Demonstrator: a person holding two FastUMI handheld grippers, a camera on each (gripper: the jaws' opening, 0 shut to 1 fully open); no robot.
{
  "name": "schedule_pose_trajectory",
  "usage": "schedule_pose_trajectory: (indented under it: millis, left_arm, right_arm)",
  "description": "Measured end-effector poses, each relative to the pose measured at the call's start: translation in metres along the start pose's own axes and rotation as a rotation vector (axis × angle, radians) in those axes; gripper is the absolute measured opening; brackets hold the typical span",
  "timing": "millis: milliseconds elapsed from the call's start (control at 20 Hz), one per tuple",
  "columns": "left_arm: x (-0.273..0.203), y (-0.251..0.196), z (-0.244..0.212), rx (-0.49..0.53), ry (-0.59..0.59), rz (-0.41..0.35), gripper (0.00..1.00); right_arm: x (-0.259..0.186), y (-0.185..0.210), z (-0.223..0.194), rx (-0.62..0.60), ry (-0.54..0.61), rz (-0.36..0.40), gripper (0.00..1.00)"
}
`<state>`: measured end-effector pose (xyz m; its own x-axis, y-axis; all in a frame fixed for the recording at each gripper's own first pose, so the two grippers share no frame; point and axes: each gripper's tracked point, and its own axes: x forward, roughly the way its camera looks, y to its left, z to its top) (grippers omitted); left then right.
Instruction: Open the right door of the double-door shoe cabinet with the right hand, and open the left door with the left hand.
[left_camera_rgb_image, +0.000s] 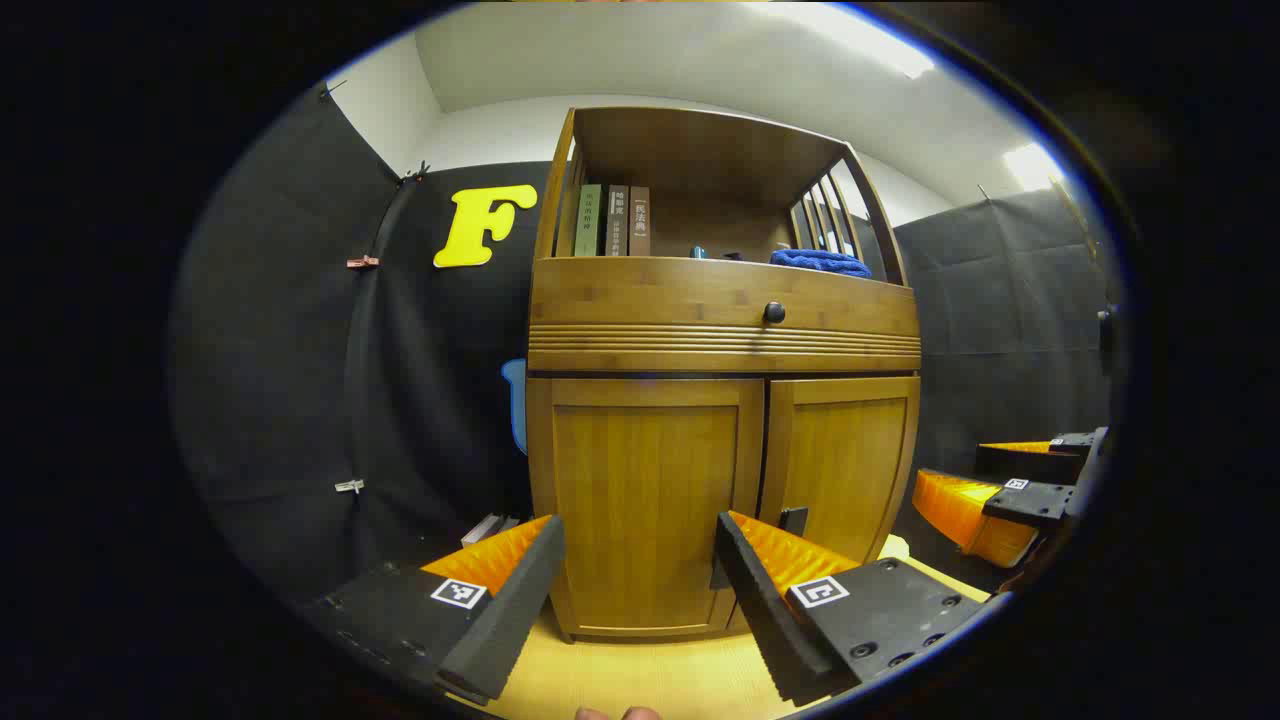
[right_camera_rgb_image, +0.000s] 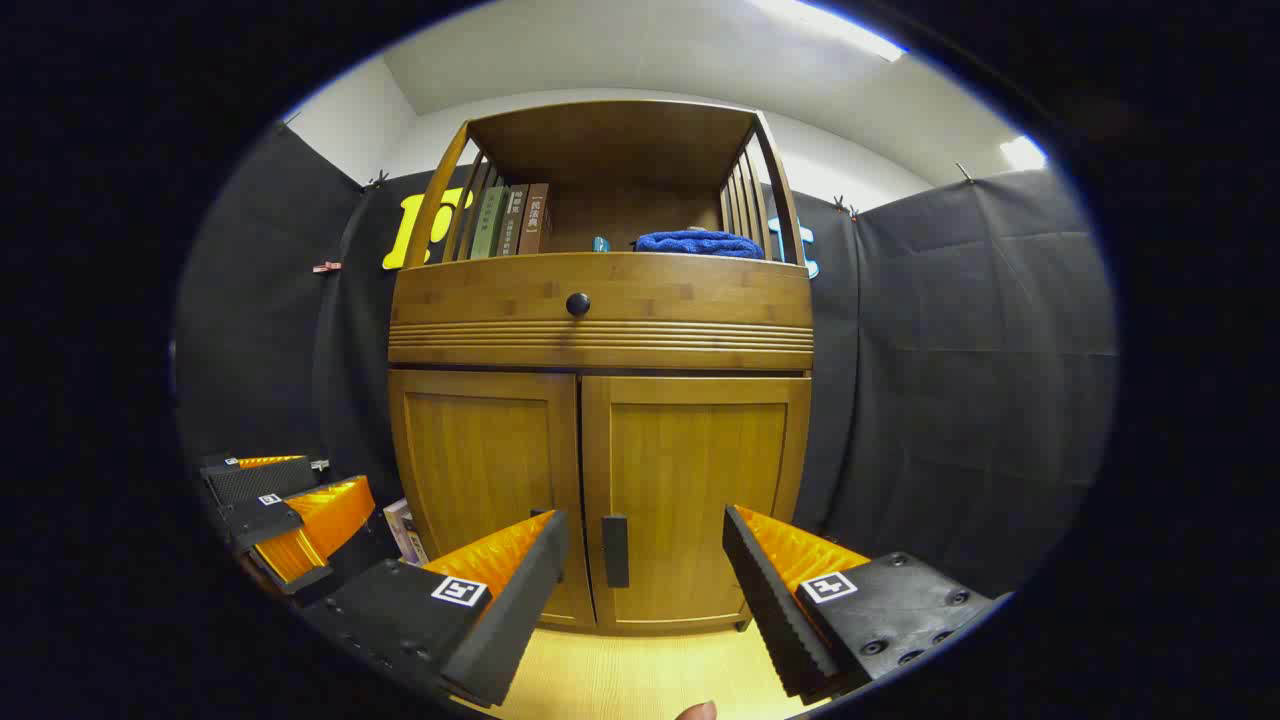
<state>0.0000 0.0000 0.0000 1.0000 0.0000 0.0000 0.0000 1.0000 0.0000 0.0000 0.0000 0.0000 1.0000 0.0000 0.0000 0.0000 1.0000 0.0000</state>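
Both doors, left door (left_camera_rgb_image: 645, 500) and right door (right_camera_rgb_image: 695, 495), sit closed on the shoe cabinet (right_camera_rgb_image: 600, 330) ahead. My left gripper (left_camera_rgb_image: 630, 590) and right gripper (right_camera_rgb_image: 645, 590) gape wide, holding nothing (handles (right_camera_rgb_image: 614, 550) untouched).

This is a recording booth staged as a corner of a home. Black cloth walls (right_camera_rgb_image: 950, 380) hang on three sides, clipped together at the seams, with plain white wall and ceiling lights (right_camera_rgb_image: 830, 30) showing above them at 12 o'clock. At the centre stands a bamboo shoe cabinet (right_camera_rgb_image: 600, 440) with a drawer and two closed doors. Its open top shelf holds upright books (right_camera_rgb_image: 515, 220) at 11 o'clock and a folded blue cloth (right_camera_rgb_image: 697, 243) at 1 o'clock. The floor (right_camera_rgb_image: 620, 675) at 6 o'clock is pale wood.
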Motion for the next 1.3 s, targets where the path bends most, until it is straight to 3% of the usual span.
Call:
schedule_pose_trajectory:
  millis: [950, 1300]
  left_arm:
    - [-0.004, 0.017, 0.0, -0.036, -0.003, 0.039, 0.93]
    - [0.001, 0.017, -0.004, -0.035, 0.004, 0.032, 0.94]
  right_arm:
    - [-0.002, 0.01, -0.003, -0.018, 0.0, 0.022, 0.98]
    - [0.016, 0.018, -0.007, -0.016, 0.007, 0.036, 0.98]
